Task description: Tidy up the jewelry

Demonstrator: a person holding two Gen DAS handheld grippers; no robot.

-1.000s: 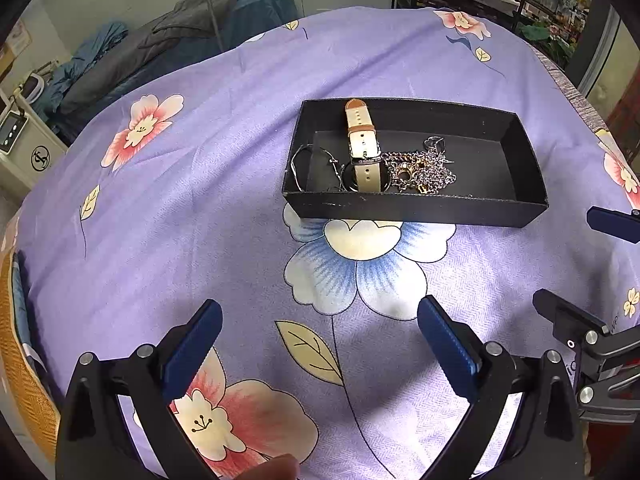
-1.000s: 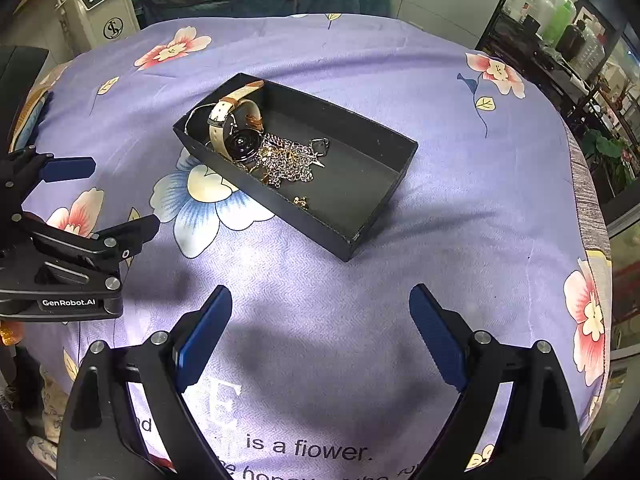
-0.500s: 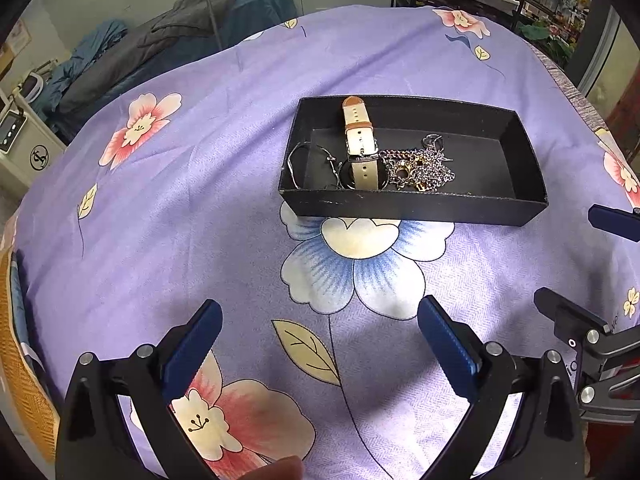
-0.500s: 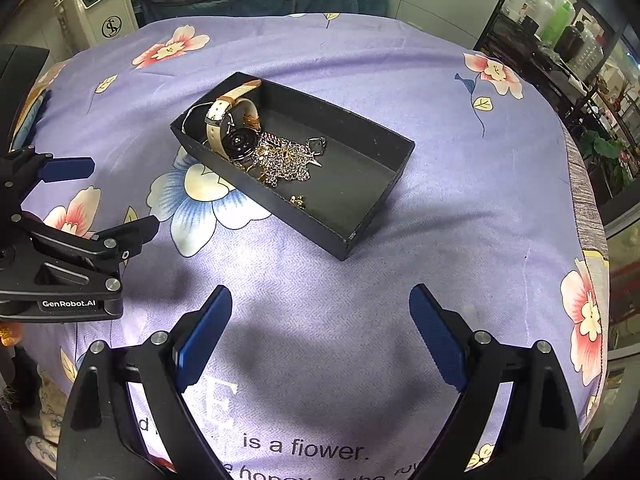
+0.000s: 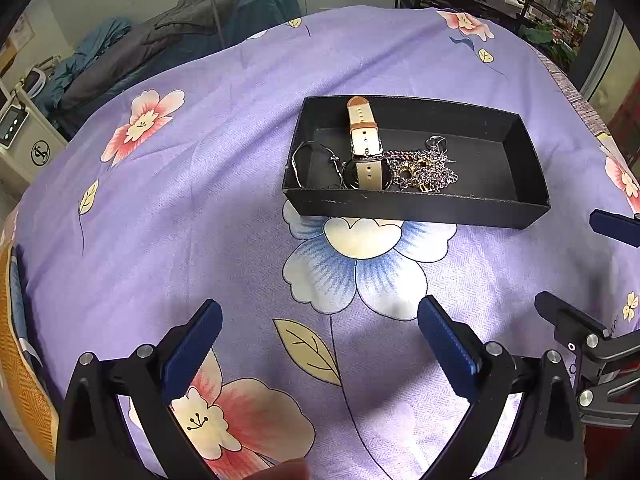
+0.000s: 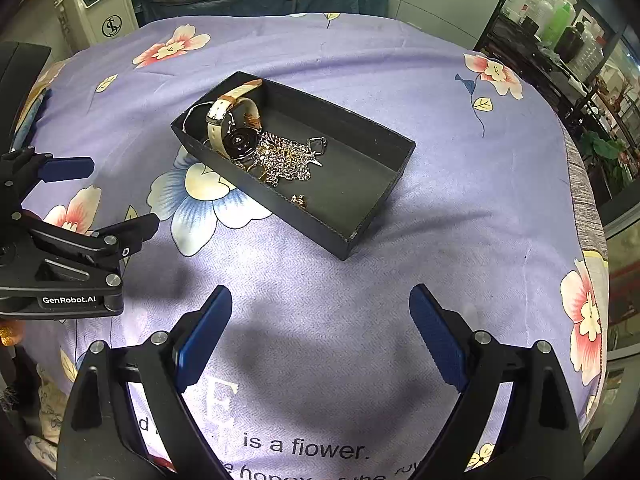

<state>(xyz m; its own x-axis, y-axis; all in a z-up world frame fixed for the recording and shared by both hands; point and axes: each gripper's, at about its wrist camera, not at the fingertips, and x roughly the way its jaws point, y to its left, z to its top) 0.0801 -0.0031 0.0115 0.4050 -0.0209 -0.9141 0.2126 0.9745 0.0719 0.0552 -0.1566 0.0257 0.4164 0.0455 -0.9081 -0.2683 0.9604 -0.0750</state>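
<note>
Black tray (image 5: 416, 204) slightly nearer than before, one watch (image 5: 366, 152), tangled chains (image 5: 424, 166), both grippers' jaws spread, empty

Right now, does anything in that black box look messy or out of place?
Yes: the chains lie tangled in one heap against the watch, crowding one end of the black box, while a small gold piece sits alone.

White lettering "GenRobot.AI" stands on the black body of the left gripper (image 6: 66, 200), at nine o'clock in the right wrist view. On the purple flowered cloth (image 6: 460, 208), at six o'clock, black print reads "is a flower." (the words before it are cut off by the fingers). The white machine (image 6: 96, 4) at eleven o'clock bears a round logo, letters unclear.
</note>
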